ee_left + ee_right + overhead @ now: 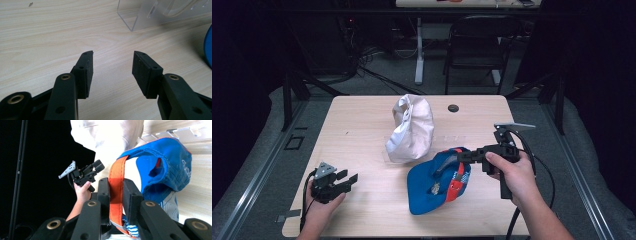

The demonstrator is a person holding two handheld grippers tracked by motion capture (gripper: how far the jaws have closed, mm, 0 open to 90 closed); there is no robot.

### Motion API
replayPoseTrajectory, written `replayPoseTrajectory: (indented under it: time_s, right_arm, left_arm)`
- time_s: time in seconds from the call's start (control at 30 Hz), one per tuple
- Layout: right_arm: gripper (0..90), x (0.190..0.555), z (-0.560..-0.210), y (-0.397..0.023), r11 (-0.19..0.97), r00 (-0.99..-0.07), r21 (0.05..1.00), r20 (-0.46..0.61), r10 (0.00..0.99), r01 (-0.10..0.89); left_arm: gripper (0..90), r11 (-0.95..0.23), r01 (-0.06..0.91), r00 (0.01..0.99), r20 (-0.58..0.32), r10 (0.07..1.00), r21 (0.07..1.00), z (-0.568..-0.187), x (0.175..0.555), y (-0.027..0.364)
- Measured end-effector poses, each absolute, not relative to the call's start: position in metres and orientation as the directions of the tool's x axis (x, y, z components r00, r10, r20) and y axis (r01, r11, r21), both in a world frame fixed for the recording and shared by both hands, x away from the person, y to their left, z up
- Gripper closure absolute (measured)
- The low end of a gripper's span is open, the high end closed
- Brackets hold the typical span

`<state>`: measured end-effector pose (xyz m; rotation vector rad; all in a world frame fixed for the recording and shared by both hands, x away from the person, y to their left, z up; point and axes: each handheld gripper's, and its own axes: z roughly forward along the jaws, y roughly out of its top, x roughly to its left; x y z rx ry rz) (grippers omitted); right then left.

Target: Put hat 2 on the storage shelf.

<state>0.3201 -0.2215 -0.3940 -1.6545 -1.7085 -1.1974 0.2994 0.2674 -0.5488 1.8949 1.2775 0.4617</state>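
1. The right tool (116,195) grips the orange strap (115,185) of a blue cap (438,181), its two black jaws pressed on the band from either side, as seen in the right gripper view.
2. In the high view the right tool (462,156), held in the person's right hand (512,172), points left, level with the tabletop (362,130), and meets the cap at its upper rim.
3. One blue cap lies front and centre-right on the tabletop, opening upward, with white and red panels at the strap.
4. The left tool (112,72) stands wide, nothing between its two pads; bare wood shows in the gap.
5. The left tool (347,180), held in the left hand (323,197), sits low at the front-left of the tabletop, well apart from the cap.
6. One white cap (411,127) rests behind the blue one, near the tabletop's middle, on a clear plastic stand (150,12).
7. One small dark disc (453,108) sits near the far edge.
8. One black chair (477,45) stands on the floor beyond the tabletop.
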Motion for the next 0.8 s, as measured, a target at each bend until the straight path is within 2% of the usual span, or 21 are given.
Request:
replayPoseTrajectory:
  time_s: [0.4, 0.8]
  right_arm:
    - [78.0, 0.319, -0.37, -0.226, -0.115, -0.181, 0.291, 0.813, 0.553, 0.95]
    - [78.1, 0.324, -0.343, -0.242, -0.166, -0.166, 0.306, 0.812, 0.559, 0.938]
  left_arm:
    - [51.8, -0.188, 0.603, 0.425, -0.112, 0.898, 0.776, -0.549, 0.299, 0.266]
    - [51.8, -0.187, 0.604, 0.422, -0.112, 0.899, 0.775, -0.549, 0.301, 0.266]
